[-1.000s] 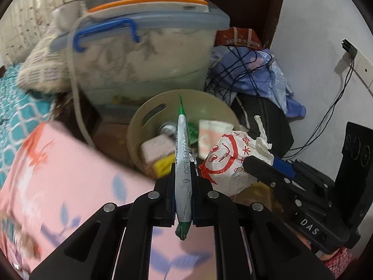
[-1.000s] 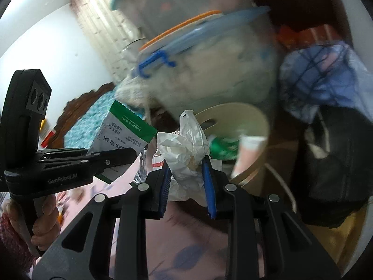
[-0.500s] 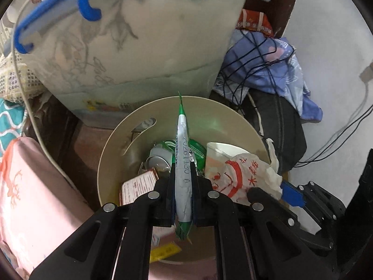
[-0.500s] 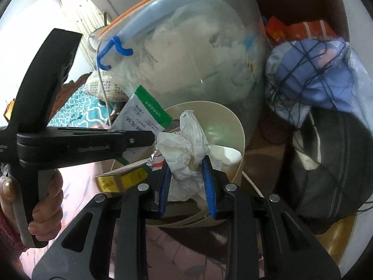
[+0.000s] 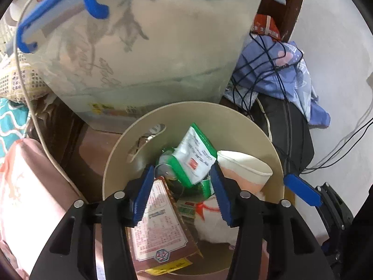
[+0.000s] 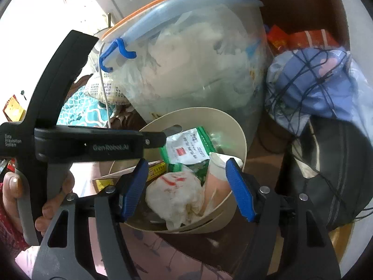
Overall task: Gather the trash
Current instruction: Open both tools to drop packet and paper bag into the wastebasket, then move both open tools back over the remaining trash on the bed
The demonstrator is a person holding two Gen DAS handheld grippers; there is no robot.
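While both tongs hang over it, bin: beige waste bin (image 5: 233, 119) stands below a clear storage box (image 5: 144, 53).
Left tongs (image 5: 181, 196): spreading, nothing pinched.
Right tongs (image 6: 186, 189): spreading, nothing pinched.
Crumpled white bag (image 6: 174, 198): lying inside the bin.
Green-edged sachet (image 5: 193, 156): loose inside the bin, atop other trash.
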